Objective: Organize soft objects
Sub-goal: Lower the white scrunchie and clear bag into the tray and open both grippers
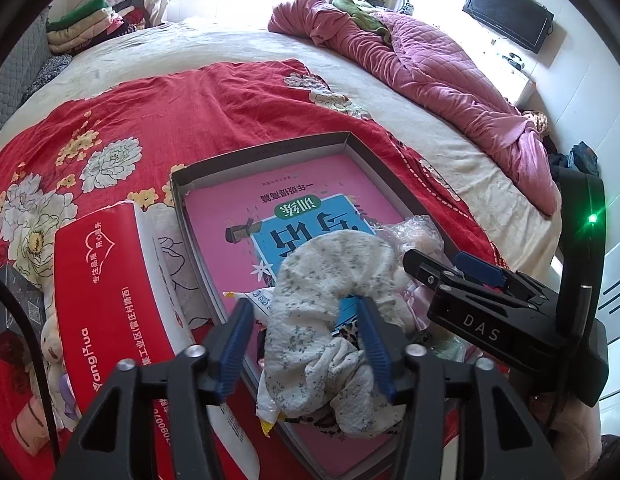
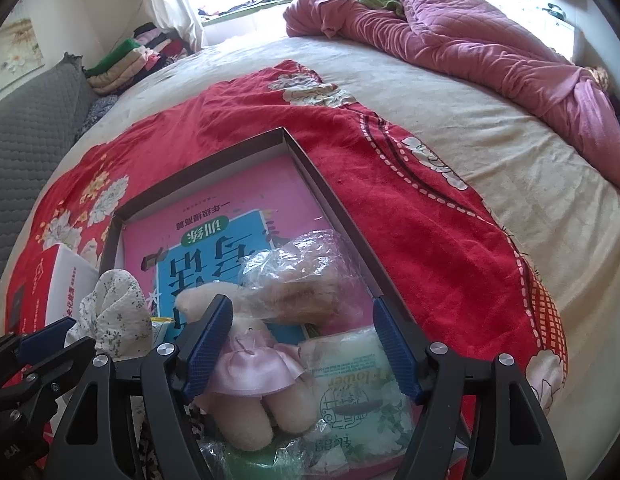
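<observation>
Two grippers over the tray (image 1: pixel 265 148).
Left gripper (image 1: pixel 305 344) spread around floral cloth (image 1: pixel 330 280); right gripper (image 2: pixel 301 348) spread around plush doll (image 2: pixel 261 368).

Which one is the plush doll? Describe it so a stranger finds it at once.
On the bed's red floral blanket lies a shallow dark tray lined with a pink book. At its near end, between the right tongs, lies the plush doll: cream-coloured, the only item wearing a pink satin skirt.

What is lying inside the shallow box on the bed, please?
In the box: a pink book, floral cloth, plush toy, crinkled plastic bag, tissue pack. Whatever lies under them is covered.
</observation>
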`<act>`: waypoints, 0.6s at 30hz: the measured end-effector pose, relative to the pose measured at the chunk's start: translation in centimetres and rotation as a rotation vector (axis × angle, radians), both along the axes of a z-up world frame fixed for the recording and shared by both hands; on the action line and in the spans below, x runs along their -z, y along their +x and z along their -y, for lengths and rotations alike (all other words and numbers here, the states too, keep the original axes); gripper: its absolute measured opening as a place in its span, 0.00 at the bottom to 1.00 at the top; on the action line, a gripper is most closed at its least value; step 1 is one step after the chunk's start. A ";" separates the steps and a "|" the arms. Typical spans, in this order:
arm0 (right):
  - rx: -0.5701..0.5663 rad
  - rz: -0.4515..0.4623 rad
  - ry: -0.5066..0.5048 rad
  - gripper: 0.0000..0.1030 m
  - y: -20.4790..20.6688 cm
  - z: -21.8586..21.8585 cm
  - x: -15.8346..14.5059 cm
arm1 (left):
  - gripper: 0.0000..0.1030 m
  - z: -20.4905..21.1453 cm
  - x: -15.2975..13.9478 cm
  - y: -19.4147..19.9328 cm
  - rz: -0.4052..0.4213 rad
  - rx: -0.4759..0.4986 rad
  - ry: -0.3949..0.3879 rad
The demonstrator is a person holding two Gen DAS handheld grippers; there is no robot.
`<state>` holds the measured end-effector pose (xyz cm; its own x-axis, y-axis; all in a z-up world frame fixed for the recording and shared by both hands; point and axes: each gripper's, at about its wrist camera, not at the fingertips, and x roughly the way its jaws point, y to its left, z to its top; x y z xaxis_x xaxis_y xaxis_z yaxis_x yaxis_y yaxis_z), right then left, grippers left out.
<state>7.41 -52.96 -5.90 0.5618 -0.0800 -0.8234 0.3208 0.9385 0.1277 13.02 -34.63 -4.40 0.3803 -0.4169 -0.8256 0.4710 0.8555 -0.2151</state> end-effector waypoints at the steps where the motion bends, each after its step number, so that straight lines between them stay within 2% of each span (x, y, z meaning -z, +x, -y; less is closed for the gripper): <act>1: 0.002 0.002 -0.001 0.72 -0.1 0.0 -0.1 | 0.57 0.0 -0.1 0.0 -0.001 0.001 -0.003; 9: 0.023 0.018 -0.009 0.72 -1.0 0.5 -1.0 | 0.65 -0.2 -0.4 0.1 0.001 -0.010 -0.006; 11: 0.030 0.029 -0.014 0.72 -1.3 0.7 -1.5 | 0.74 -0.3 -0.5 0.1 0.006 -0.010 -0.008; 12: 0.031 0.034 -0.014 0.72 -1.4 0.7 -1.7 | 0.76 -0.3 -0.5 0.2 0.006 -0.010 -0.009; 18: 0.041 0.052 -0.022 0.73 -2.0 0.9 -2.5 | 0.77 -0.3 -0.9 0.1 0.023 -0.015 -0.007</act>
